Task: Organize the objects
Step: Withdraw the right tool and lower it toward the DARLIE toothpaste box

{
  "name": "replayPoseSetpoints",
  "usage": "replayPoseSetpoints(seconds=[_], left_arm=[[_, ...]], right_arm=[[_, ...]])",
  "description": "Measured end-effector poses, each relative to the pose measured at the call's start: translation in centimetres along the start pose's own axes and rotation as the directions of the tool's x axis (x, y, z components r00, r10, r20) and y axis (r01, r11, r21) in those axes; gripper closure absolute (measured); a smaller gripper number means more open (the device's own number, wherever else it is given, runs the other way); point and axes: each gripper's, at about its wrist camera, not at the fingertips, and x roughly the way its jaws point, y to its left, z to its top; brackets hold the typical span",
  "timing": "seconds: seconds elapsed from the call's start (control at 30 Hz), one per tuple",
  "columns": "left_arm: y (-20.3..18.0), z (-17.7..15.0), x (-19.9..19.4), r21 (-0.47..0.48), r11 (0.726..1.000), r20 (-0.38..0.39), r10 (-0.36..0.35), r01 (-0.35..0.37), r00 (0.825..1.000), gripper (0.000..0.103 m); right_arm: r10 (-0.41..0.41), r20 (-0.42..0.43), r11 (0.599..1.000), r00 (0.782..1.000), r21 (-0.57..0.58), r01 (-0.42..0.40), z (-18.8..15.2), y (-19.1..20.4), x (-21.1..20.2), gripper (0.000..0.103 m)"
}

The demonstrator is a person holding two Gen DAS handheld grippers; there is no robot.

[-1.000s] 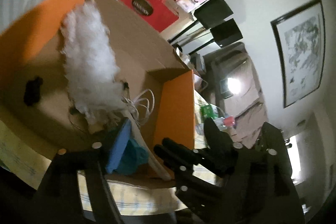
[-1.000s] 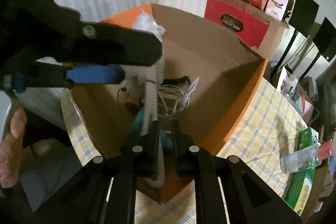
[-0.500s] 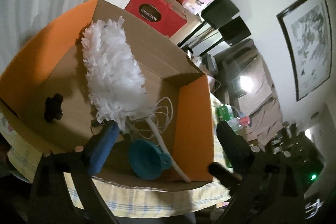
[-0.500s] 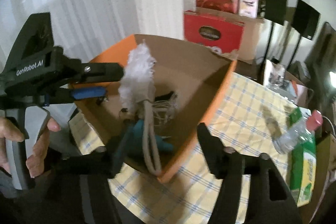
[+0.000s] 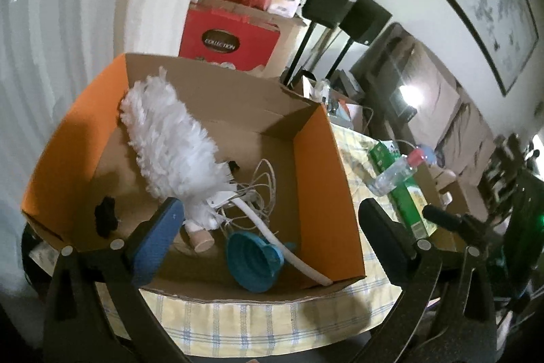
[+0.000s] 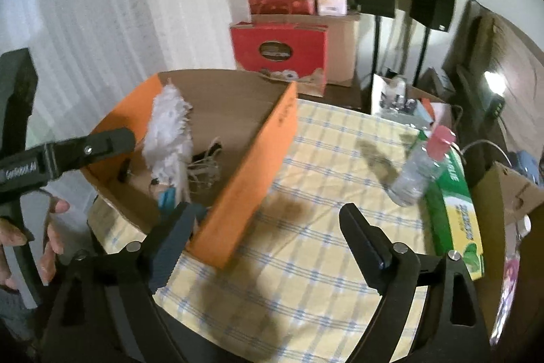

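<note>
Several things already lie in the box point(image 5: 319, 189): the duster point(image 5: 170, 145), a blue funnel point(image 5: 253, 261), tangled cords point(image 5: 253, 193) and a small black item point(image 5: 105, 216). Both the left gripper point(image 5: 272, 240) and right gripper point(image 6: 268, 237) have just been opening and now gape wide, empty. By my reading, the bottle point(image 6: 420, 169) and green carton point(image 6: 454, 213) on the tablecloth point(image 6: 306, 261) are still to be packed.

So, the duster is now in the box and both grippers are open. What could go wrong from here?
The duster's handle rests on the box's low front edge, so it might slide out. The plastic bottle lies on its side across the green box; it may roll when gripped.
</note>
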Motion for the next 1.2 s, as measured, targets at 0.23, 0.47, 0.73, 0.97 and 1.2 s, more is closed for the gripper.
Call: replayPoseSetpoints(seconds=[0.23,0.47,0.73,0.97,1.2], left_arm=[[-3.1,-0.2,-0.4,0.11,0.993,0.011,0.034,-0.035,0.999,0.0],[-5.6,-1.0,-0.3,0.179,0.983,0.02,0.041,-0.044,0.999,0.0],[-8.5,-2.2,0.5,0.25,0.968,0.009,0.028,-0.029,1.0,0.0],[-11.0,-2.6,1.7,0.286,0.958,-0.009,0.008,-0.005,1.0,0.0],[-13.6,-3.0,3.6,0.306,0.95,-0.065,-0.052,0.07,0.996,0.0]], right_arm=[[-0.038,0.036,0.997,0.999,0.074,0.035,-0.6,-2.3,-1.7,0.005],[-0.112,0.045,0.984,0.993,0.148,0.104,-1.6,-4.7,-2.8,0.003],[-0.15,0.054,0.96,0.987,0.247,0.132,-3.1,-7.7,-4.1,0.003],[-0.177,0.061,0.94,0.982,0.305,0.151,-4.4,-10.1,-5.4,0.003],[-0.252,0.035,0.917,0.967,0.329,0.227,-6.0,-13.3,-6.4,0.003]])
